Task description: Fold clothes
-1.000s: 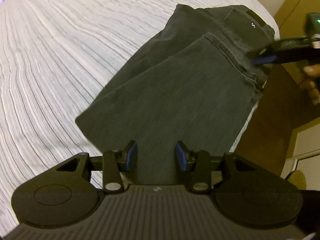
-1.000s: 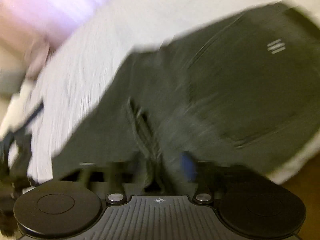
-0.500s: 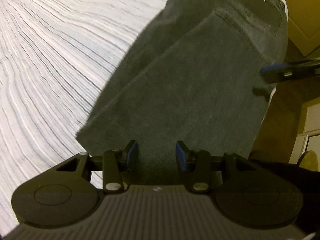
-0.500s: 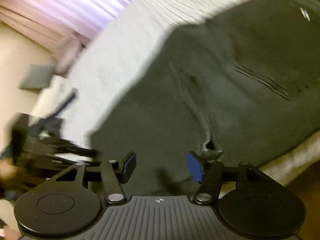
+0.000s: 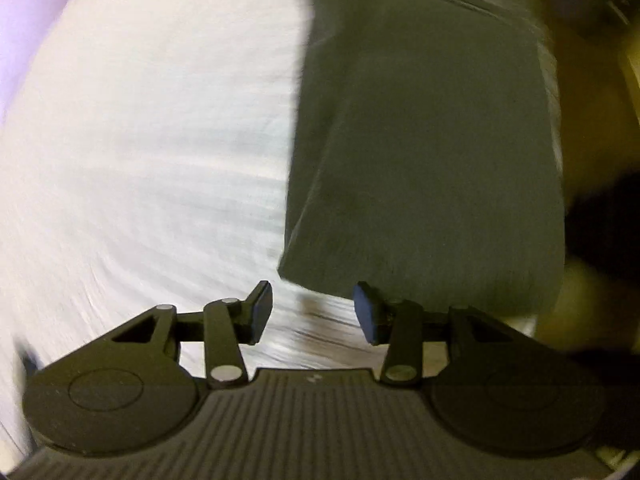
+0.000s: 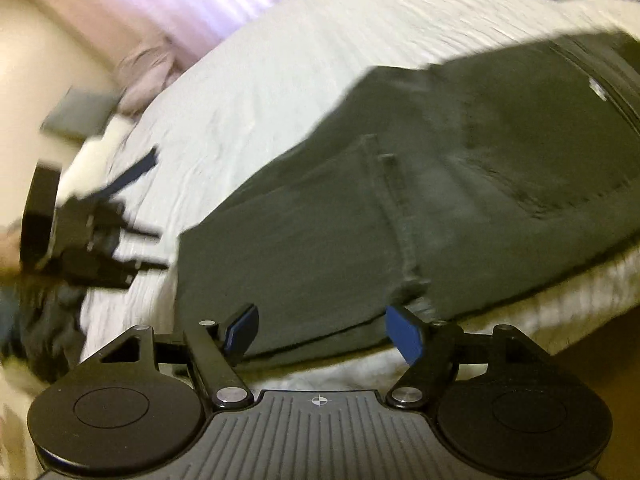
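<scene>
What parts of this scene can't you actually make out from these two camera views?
- Left wrist view: the top of the dark jeans is cut off by the upper edge, and motion blur smears the seams.
- Left wrist view: the dark shape at the right edge is too blurred to name.
- Right wrist view: the left gripper is smeared; its fingers' gap cannot be read there.
- Right wrist view: the small white mark on the jeans is unreadable.

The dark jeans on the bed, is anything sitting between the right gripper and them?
Nothing visible. The right gripper hangs open just off the near edge of the folded jeans, with only bare white bedspread around them.
</scene>
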`<state>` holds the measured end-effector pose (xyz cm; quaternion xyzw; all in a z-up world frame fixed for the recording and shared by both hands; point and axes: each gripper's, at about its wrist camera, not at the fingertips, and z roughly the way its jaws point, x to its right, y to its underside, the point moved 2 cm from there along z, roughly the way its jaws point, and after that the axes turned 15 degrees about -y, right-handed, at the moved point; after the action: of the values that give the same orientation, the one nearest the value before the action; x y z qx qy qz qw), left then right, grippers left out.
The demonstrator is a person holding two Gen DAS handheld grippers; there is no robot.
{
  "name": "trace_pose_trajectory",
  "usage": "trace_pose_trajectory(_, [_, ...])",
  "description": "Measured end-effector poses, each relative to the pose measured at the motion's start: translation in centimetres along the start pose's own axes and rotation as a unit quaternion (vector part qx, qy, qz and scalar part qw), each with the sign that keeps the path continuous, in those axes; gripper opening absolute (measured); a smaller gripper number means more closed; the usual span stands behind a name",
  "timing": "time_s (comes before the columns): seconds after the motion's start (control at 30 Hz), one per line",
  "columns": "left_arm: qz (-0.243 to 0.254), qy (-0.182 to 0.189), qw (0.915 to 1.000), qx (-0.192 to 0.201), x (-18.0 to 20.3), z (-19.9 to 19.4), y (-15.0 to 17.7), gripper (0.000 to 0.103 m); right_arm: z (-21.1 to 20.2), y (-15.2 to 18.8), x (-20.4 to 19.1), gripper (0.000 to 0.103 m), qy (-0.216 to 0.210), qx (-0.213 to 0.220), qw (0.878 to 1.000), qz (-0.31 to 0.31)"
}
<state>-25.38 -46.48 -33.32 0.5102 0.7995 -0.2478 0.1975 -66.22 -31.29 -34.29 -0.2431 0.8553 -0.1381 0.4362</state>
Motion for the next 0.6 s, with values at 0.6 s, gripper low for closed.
trace_pose_trajectory(0.6, [0.337, -0.014, 0.9041, 0.263, 4.1, 1.2, 4.3, 0.015, 14.3, 9.6, -14.3, 0.074, 0.134, -0.063, 0.969, -0.198])
